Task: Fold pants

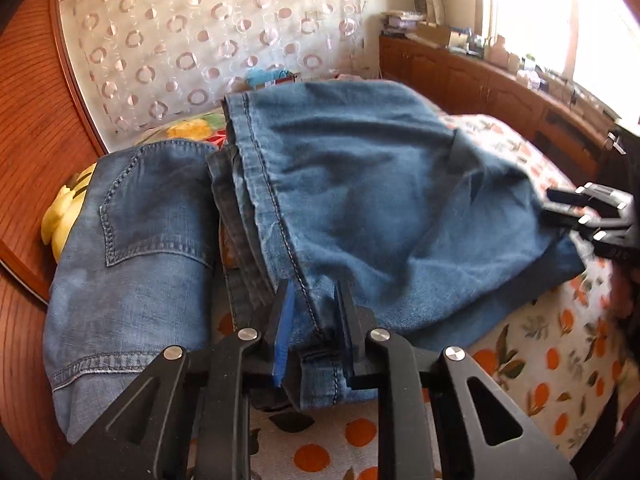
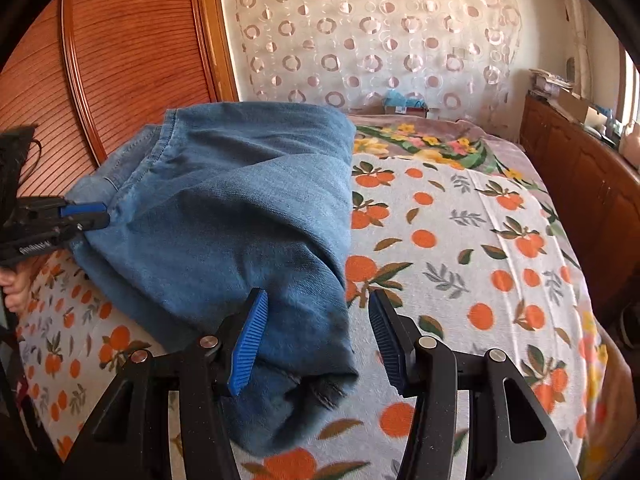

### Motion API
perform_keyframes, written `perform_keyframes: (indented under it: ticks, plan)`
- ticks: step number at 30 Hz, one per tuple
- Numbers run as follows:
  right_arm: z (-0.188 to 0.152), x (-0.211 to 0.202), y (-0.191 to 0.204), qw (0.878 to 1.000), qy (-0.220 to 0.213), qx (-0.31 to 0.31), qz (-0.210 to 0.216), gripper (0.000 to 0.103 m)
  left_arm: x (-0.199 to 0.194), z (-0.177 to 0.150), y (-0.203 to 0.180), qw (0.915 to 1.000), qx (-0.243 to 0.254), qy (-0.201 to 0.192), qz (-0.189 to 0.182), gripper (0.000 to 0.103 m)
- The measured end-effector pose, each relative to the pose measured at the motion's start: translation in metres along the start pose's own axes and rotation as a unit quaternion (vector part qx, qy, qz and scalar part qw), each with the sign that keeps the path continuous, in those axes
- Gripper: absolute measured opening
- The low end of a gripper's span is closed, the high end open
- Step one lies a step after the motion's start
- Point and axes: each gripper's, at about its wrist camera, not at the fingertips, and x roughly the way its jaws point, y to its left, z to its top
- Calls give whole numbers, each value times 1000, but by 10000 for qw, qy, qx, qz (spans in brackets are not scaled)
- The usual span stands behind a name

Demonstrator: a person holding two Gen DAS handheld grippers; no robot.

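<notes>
Blue jeans (image 1: 380, 184) lie folded over on the bed, their back pocket (image 1: 140, 220) at the left of the left wrist view. My left gripper (image 1: 313, 286) is shut on a stitched seam at the near edge of the jeans, with denim filling the gap between its pads. In the right wrist view the same gripper (image 2: 105, 216) pinches the far left edge of the jeans (image 2: 240, 200). My right gripper (image 2: 318, 294) stands open around the near corner of the denim, its right pad (image 2: 384, 340) clear of the cloth. It also shows at the right (image 1: 550, 202) of the left wrist view.
An orange-print cover (image 2: 460, 260) spreads over the bed to the right of the jeans. A wooden wardrobe (image 2: 120, 60) stands at the left and a low wooden cabinet (image 2: 580, 180) with clutter runs along the right. A hand (image 2: 12, 288) holds the left gripper.
</notes>
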Motion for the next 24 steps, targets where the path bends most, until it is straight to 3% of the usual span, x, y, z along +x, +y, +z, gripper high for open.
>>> perform_keyframes:
  ticks: [12, 18, 21, 24]
  plan:
    - [-25, -29, -23, 9995, 253, 147, -100, 54, 8, -6, 9, 9996, -269, 4, -79, 22]
    - [-22, -15, -18, 9986, 527, -31, 83, 31, 10, -8, 10, 9995, -289, 0, -91, 22]
    - [-18, -13, -20, 9985, 469, 80, 259, 12, 13, -9, 10, 9994, -319, 18, -94, 22]
    - [-18, -22, -17, 9992, 224, 99, 328, 8, 15, -9, 9, 9995, -317, 43, -45, 22]
